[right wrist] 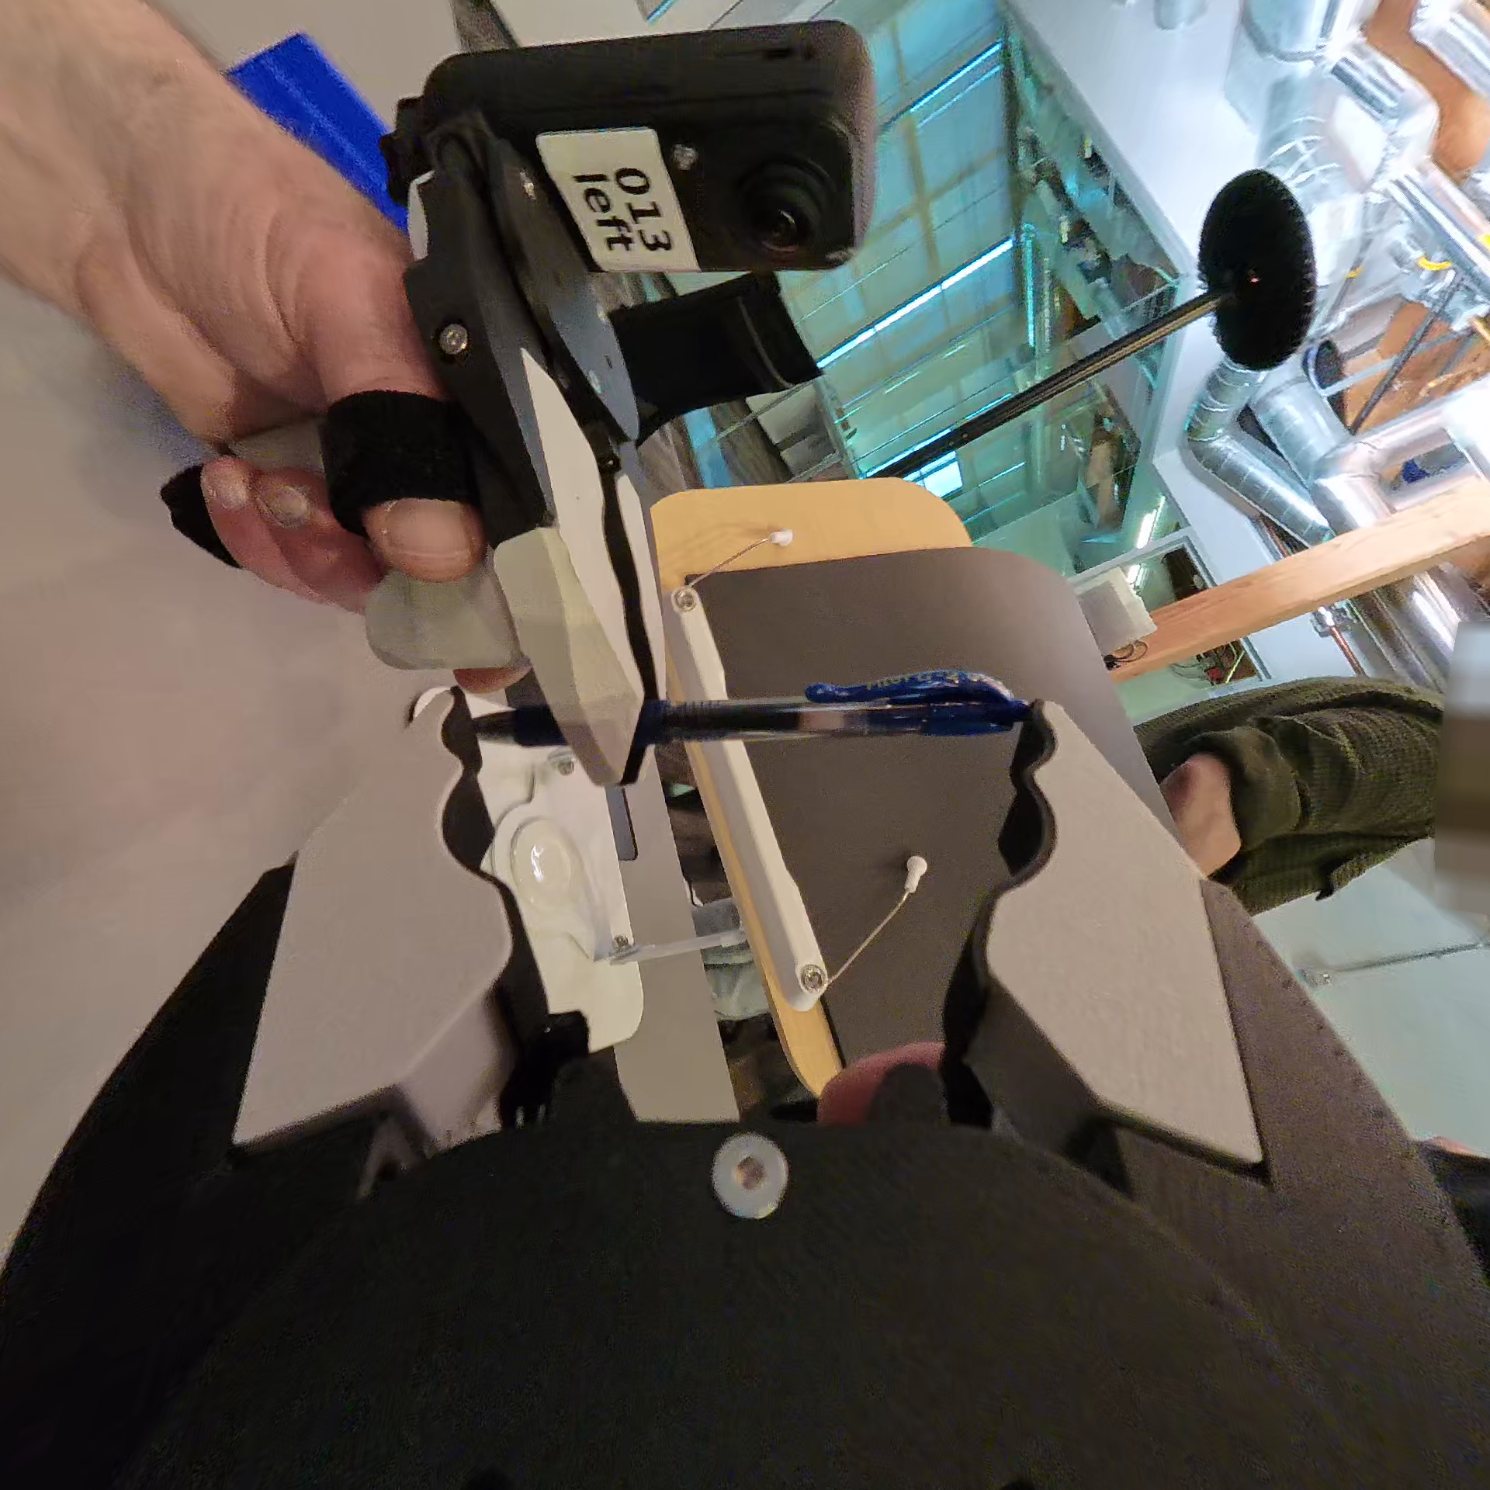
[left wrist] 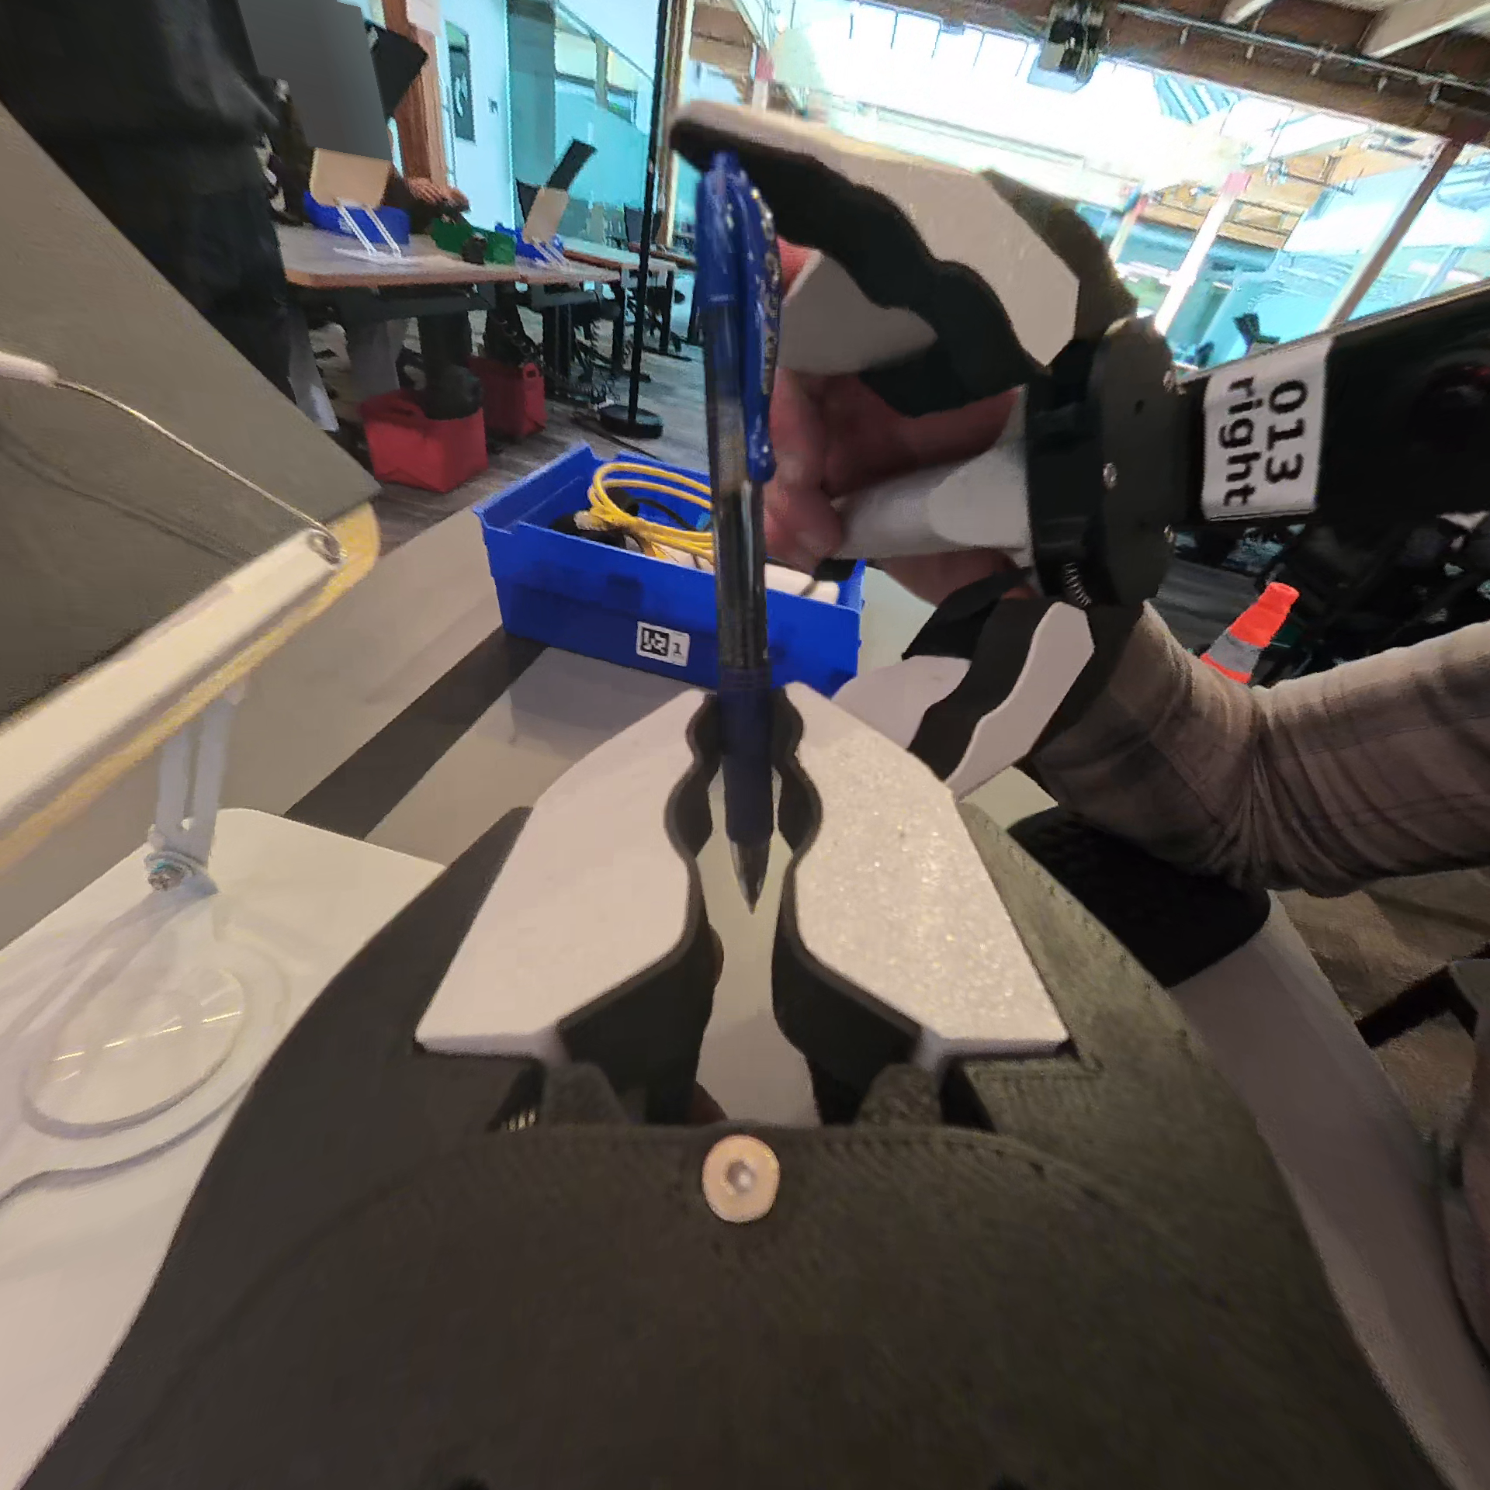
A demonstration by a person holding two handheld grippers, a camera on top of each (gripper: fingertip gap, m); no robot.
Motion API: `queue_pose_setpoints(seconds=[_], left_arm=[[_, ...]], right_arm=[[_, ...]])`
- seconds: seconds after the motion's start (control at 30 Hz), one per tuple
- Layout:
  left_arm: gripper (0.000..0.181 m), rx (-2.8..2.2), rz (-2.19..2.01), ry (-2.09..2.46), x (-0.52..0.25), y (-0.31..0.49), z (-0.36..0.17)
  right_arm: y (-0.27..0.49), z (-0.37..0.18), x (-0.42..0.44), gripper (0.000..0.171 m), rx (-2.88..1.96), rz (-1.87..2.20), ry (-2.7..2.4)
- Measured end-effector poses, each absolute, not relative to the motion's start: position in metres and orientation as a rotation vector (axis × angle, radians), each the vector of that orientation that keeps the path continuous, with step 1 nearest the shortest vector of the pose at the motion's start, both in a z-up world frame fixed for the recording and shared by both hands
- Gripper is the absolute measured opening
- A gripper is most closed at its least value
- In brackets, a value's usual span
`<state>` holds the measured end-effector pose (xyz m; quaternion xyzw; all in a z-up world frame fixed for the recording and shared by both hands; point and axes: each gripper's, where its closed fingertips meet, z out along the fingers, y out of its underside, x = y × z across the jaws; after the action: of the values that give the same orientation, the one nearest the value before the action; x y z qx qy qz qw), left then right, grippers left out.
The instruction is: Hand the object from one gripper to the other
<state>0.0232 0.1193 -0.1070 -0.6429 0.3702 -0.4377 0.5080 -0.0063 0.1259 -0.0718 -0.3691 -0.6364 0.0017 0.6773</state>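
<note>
Jaws, left gripper: clamped on the grip end of the blue pen, tip pointing back between them. Jaws, right gripper: spread wide, one fingertip beside the pen's cap end, no clamp. Step judged: handover just completed or about to reverse. Next: right gripper to be drawn clear of the pen.

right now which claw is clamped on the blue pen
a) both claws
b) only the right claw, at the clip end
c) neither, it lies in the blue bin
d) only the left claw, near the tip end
d: the left claw is shut on the grip section of the blue clip pen near its tip, while the right claw stands wide open with the pen spanning its gap.
</note>
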Motion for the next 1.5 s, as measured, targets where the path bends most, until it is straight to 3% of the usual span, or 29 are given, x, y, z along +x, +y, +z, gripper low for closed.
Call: queue_pose_setpoints(seconds=[0.1, 0.53, 0.6, 0.77, 0.9, 1.03, 1.2, 1.5], left_arm=[[0.012, -1.541, -1.075, 0.877, 0.017, 0.122, -0.102], [0.011, -1.505, -1.026, 0.820, 0.006, 0.131, -0.093], [0.012, -1.489, -0.934, 0.829, -0.001, 0.136, -0.092], [0.012, -1.391, -0.418, 0.931, -0.015, 0.151, -0.091], [0.012, -1.199, 0.076, 1.032, -0.022, 0.154, -0.084], [0.011, -1.023, 0.441, 1.089, -0.026, 0.156, -0.081], [0.012, -0.886, 0.655, 1.122, -0.024, 0.153, -0.080], [0.012, -0.747, 0.866, 1.065, -0.027, 0.151, -0.071]], right_arm=[[0.130, -0.066, -0.004, 0.118, -0.856, 0.033, -1.382], [0.132, -0.053, 0.001, 0.115, -0.878, 0.093, -1.306], [0.133, -0.045, 0.005, 0.106, -0.927, 0.214, -1.247], [0.133, -0.041, 0.010, 0.065, -1.037, 0.454, -1.190], [0.132, -0.042, 0.012, 0.058, -1.162, 0.690, -1.154], [0.131, -0.052, 0.010, 0.037, -1.245, 0.728, -1.185], [0.134, -0.066, 0.007, 0.020, -1.329, 0.747, -1.213], [0.135, -0.074, 0.007, 0.018, -1.471, 0.981, -1.149]])
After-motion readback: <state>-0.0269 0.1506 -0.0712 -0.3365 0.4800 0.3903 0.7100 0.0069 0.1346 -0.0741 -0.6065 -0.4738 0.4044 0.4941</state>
